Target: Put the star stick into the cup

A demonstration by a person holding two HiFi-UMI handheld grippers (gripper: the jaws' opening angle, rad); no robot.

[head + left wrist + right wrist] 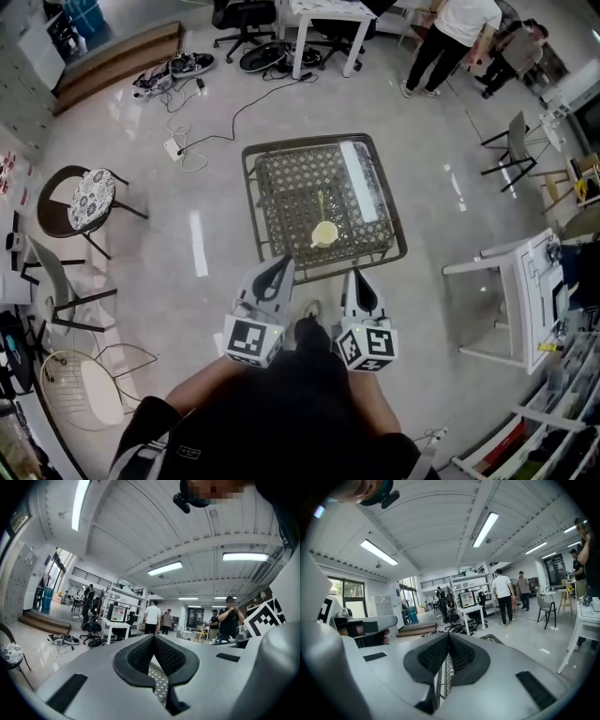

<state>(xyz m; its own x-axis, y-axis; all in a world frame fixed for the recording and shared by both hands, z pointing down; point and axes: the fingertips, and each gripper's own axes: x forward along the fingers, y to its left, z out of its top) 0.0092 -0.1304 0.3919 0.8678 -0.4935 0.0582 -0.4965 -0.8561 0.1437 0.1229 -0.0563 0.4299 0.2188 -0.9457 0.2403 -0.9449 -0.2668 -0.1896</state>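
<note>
In the head view a pale yellow cup [324,233] stands near the front edge of a woven table [281,187] with a dark metal frame. A thin yellow-green star stick [320,203] runs from the cup toward the table's middle; whether its end is inside the cup I cannot tell. My left gripper [284,263] and right gripper [355,276] are held side by side close to my body, just short of the table's near edge. Both are shut with nothing between the jaws, as the left gripper [153,637] and right gripper [449,635] views show. Neither of those two views shows the cup.
A long clear strip [360,182] lies on the table's right side. A white side table [511,291] stands to the right, chairs [86,202] and a wire chair [89,380] to the left. Cables and a power strip [175,148] lie on the floor. People [450,42] stand at the back.
</note>
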